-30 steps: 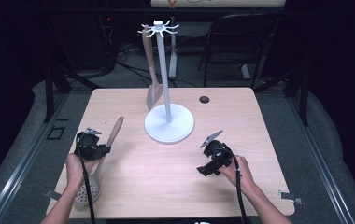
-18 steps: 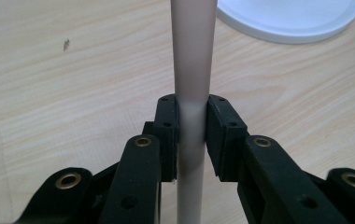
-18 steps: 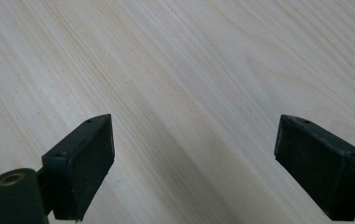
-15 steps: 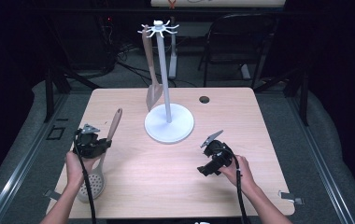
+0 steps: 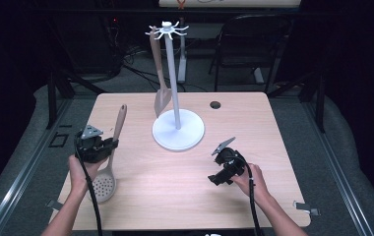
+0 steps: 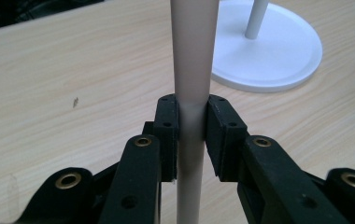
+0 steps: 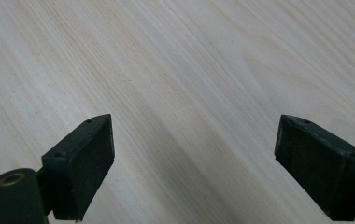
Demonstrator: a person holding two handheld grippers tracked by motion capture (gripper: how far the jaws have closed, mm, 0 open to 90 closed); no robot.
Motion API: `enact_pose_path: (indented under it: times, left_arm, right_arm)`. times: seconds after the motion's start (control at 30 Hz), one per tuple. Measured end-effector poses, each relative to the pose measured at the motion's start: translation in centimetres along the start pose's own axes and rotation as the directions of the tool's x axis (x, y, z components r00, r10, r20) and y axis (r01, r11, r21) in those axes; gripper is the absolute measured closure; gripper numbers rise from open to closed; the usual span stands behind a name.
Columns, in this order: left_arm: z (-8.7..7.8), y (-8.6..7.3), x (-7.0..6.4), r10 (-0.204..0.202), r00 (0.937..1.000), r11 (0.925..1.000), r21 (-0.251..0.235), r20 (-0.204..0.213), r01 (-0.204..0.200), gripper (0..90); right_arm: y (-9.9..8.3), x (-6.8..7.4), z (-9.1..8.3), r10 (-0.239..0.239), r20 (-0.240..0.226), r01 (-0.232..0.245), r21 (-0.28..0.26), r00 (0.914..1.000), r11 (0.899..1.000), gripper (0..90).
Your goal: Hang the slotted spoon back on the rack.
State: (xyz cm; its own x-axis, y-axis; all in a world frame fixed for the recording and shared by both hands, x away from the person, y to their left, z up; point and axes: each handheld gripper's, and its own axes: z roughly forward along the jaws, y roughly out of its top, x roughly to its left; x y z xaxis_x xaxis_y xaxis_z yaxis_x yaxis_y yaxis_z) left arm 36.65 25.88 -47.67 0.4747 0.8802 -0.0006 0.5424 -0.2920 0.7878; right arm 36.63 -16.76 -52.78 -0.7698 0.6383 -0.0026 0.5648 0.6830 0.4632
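The right hand-held gripper (image 5: 220,169) hovered low over the tabletop (image 5: 185,196), its jaws wide apart and empty. At the left edge, the left hand-held gripper (image 5: 107,147) was clamped on the slotted spoon (image 5: 110,160), whose perforated bowl lay nearest the person and whose handle pointed away, toward the white stand (image 5: 177,129).

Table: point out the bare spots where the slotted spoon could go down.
Bare wood on the table lies right of the white stand's base, past the small hole, and between the left gripper and right gripper. The slotted spoon crowds the left edge.
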Motion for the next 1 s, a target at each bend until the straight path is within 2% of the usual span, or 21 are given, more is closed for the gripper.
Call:
enact_pose_path:
  times: [0.13, 0.33, 0.57, 0.7, 1.0]
  left_arm:
    - [-0.4, 0.5, -0.3, 0.012, 0.9999, 0.9986, -0.052, -0.009, -0.012, 75.3]
    - [-1.1, 1.3, -0.9, 0.028, 0.9995, 0.9941, -0.105, -0.012, -0.029, 75.3]
    - [-1.7, 2.0, -1.2, 0.031, 0.9994, 0.9843, -0.173, -0.016, -0.034, 75.3]
    - [-1.9, 2.3, -1.2, 0.024, 0.9996, 0.9793, -0.201, -0.014, -0.026, 75.3]
    - [-2.2, 3.3, -1.6, 0.036, 0.9990, 0.9670, -0.252, -0.025, -0.041, 75.3]
  right_arm:
    - [0.0, 0.0, 0.0, 0.001, 0.006, -0.001, 0.000, 1.0000, 1.000, 11.6]
    - [0.0, 0.0, 0.0, -0.001, 0.005, 0.001, 0.002, 1.0000, 1.000, 11.6]
    - [-0.1, 0.0, 0.0, 0.014, 0.000, -0.014, -0.005, 0.9999, 1.000, 11.7]
    - [-0.1, -0.1, 0.0, 0.003, 0.010, -0.003, 0.002, 0.9999, 1.000, 11.6]
    - [-0.1, -0.1, -0.1, 0.010, 0.012, -0.010, -0.008, 0.9999, 1.000, 11.7]
